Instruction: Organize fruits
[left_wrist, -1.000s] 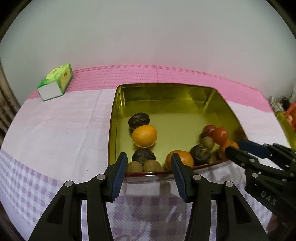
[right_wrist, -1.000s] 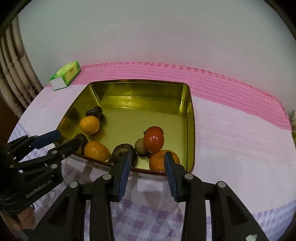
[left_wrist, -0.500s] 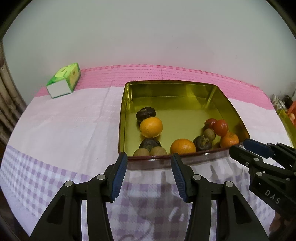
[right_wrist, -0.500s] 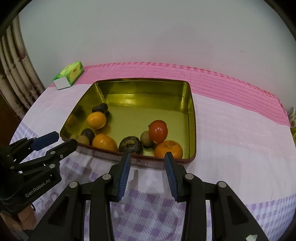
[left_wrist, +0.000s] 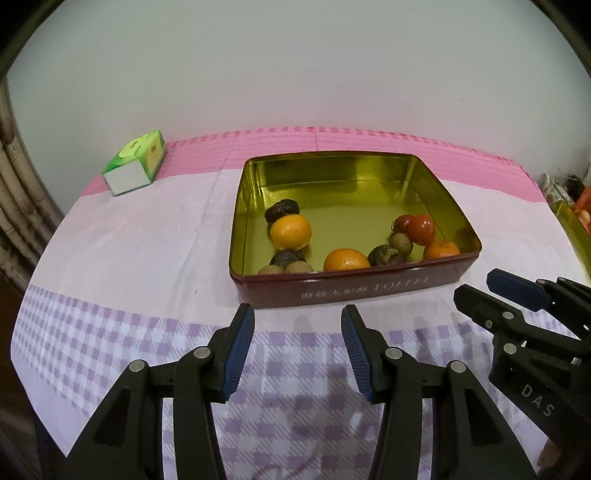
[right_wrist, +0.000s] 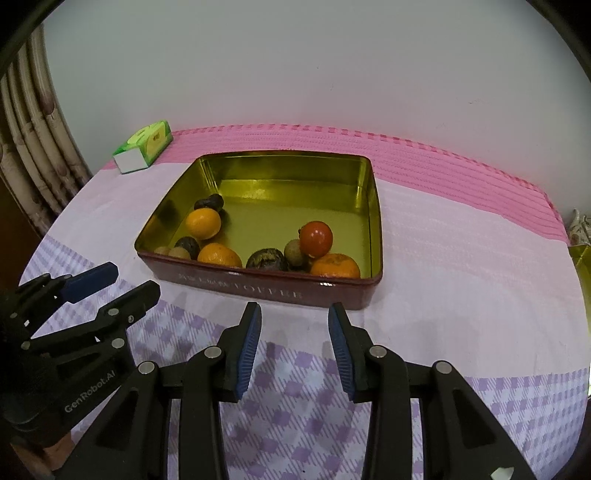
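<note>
A dark red tin with a gold inside sits on the tablecloth. It holds several fruits: oranges, red tomatoes, dark wrinkled fruits and small brown ones. My left gripper hovers open in front of the tin's near wall, nothing between its blue pads. My right gripper is open too, empty, just before the tin's near right part. Each gripper shows in the other's view: the right gripper, the left gripper.
A green and white box lies at the back left on the pink cloth. A second gold tin's edge shows at the far right. A curtain hangs at the left. The checked cloth drapes over the table's near edge.
Both grippers have pulled back and slightly up from the tin; its near wall with lettering now shows in full. The fruits have not moved. Jaw gaps are unchanged.
</note>
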